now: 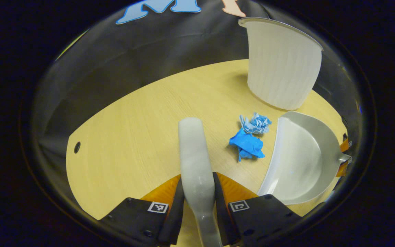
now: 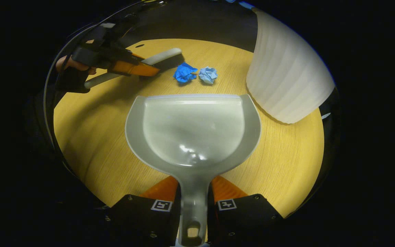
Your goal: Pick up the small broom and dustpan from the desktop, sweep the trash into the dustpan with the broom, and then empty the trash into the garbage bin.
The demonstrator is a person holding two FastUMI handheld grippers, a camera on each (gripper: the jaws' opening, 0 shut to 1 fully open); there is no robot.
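In the left gripper view, the left gripper [image 1: 197, 202] has both fingers pressed against the handle of the small broom [image 1: 194, 161], which reaches forward over the wooden desktop [image 1: 132, 130]. Just beyond and to the right of the broom's far end lie two pieces of trash: a crumpled dark blue paper [image 1: 247, 145] touching a paler blue-and-white wad [image 1: 255, 124]. Right of them sits the grey dustpan [image 1: 298, 161], its straight lip turned toward the papers. Farther back stands the white ribbed garbage bin [image 1: 281, 65].

In the right gripper view, the right gripper [image 2: 193, 206] is clamped on the dustpan's handle, with the pan [image 2: 192, 128] lying flat on the desktop [image 2: 91, 137]. Past its lip lie the dark blue paper [image 2: 184, 73] and the paler wad [image 2: 208, 74], side by side. Left of them the broom [image 2: 159, 56] points toward the papers, held by a hand [image 2: 72, 68]. The bin [image 2: 286, 79] stands at the right.
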